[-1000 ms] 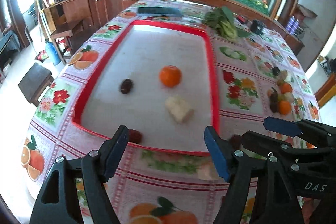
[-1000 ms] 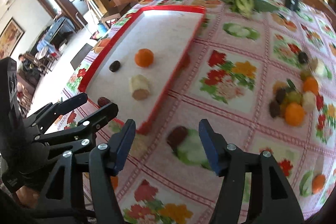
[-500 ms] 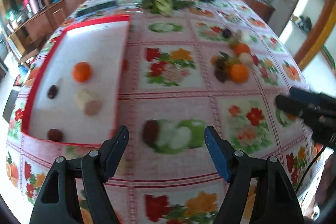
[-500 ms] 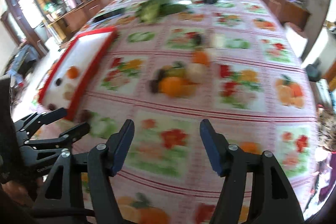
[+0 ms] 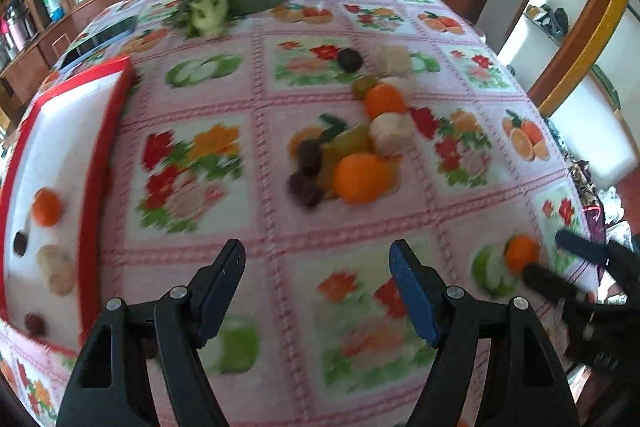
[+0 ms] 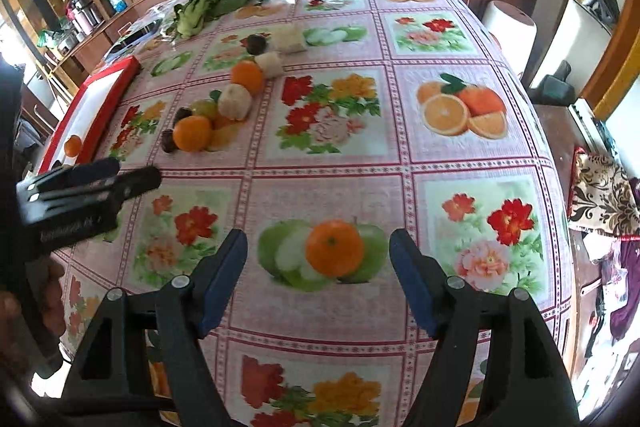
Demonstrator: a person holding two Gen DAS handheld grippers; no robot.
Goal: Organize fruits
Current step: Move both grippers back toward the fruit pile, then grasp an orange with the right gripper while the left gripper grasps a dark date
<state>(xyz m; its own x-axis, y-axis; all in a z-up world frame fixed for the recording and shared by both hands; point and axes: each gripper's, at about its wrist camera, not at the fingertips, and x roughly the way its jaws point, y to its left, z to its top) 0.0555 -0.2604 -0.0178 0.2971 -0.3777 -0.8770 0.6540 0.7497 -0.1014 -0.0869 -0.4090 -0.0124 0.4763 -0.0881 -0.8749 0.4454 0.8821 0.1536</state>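
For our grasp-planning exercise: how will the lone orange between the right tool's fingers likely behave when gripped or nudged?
The orange looks round, so a nudge would probably roll it across the flat tablecloth. Its smooth, curved skin might slip unless the open right tool closes around its middle.

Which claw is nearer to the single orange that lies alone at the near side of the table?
Right. The right claw is open with the lone orange just ahead of its fingertips. The left claw hovers off to that orange's left.
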